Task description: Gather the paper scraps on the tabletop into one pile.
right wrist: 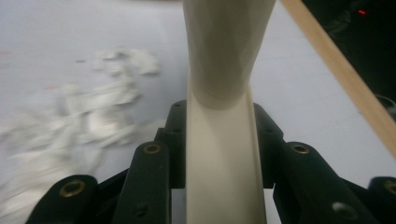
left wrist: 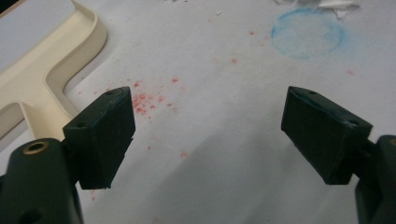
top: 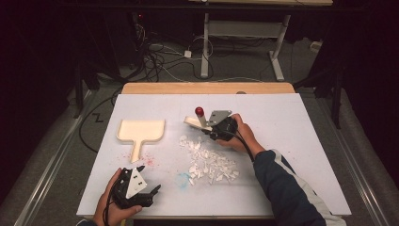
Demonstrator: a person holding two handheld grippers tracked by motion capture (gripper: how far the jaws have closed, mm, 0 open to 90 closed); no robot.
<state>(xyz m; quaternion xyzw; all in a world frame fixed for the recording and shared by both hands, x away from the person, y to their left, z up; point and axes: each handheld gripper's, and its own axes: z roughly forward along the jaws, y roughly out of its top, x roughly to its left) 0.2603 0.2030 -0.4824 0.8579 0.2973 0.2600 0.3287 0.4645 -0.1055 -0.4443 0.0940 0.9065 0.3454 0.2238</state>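
Between the right tool's clenched jaws sits the cream brush handle, scraps just beside.

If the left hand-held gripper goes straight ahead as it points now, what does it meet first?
Probably the bare table sheet with red specks between the open jaws of the left hand-held gripper; dustpan lies off to one side.

1. Dustpan: plain cream.
2. Brush held by the black right gripper: cream too, with a red knob.
3. Paper scraps right of the dustpan: white.
4. Table sheet: white, with red speckles below the dustpan and a faint blue ring.
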